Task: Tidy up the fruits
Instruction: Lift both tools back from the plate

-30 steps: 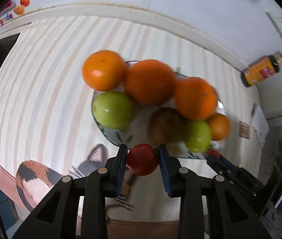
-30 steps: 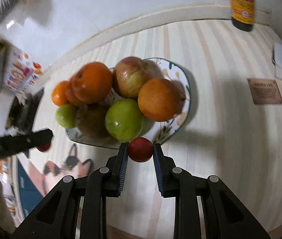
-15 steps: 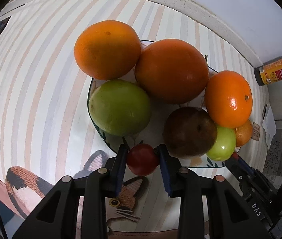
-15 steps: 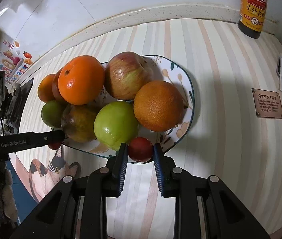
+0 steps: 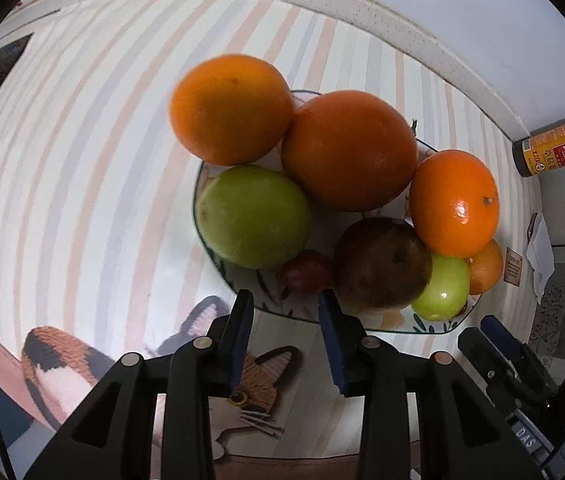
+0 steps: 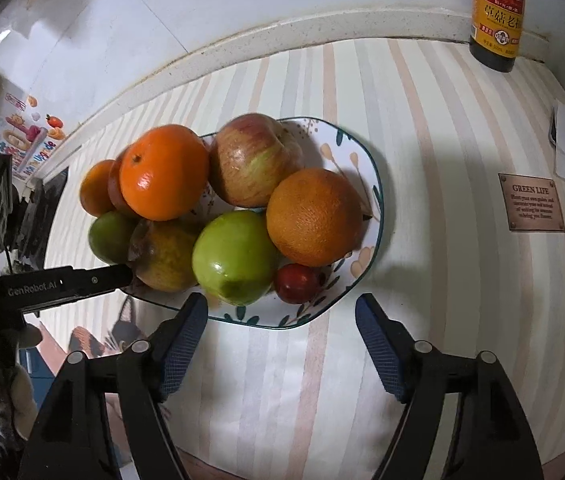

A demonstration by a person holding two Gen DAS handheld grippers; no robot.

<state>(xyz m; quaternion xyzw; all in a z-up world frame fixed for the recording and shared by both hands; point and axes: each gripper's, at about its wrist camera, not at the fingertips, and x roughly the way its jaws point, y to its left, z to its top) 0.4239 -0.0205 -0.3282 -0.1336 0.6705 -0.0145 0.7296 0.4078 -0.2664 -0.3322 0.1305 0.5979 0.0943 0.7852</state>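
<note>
Fingers on the right gripper point(image 6: 280, 322) are spread wide and hold nothing. Fingers on the left gripper point(image 5: 285, 312) are apart too, but narrower, and also hold nothing.

Each one has a small red fruit just past its tips, lying on the plate point(image 6: 376, 184). Seen from the right, a red fruit point(image 6: 296, 283) sits at 5 o'clock on the plate, touching the green apple point(image 6: 234, 258) and tucked under the orange point(image 6: 314, 216). Seen from the left, a red fruit point(image 5: 307, 272) sits at 6 o'clock, squeezed between a green apple point(image 5: 252, 216) and a dark apple point(image 5: 382, 262).

I think these red fruits are light, smooth and round, so they could roll or slip. They may be a bit soft, so squeeze gently. Hold one across its middle, from the open side near the rim. The big fruits look heavy and piled up, so a bump could make them tumble.

Only the right view shows the pink and green apple point(image 6: 254, 160) at 12 o'clock, the brown sign point(image 6: 532, 208) at 3 o'clock, and the left gripper's arm at 9 o'clock. Only the left view shows the cat picture point(image 5: 258, 376) at 6 o'clock under the fingers. Both show the sauce bottle point(image 6: 498, 12).
</note>
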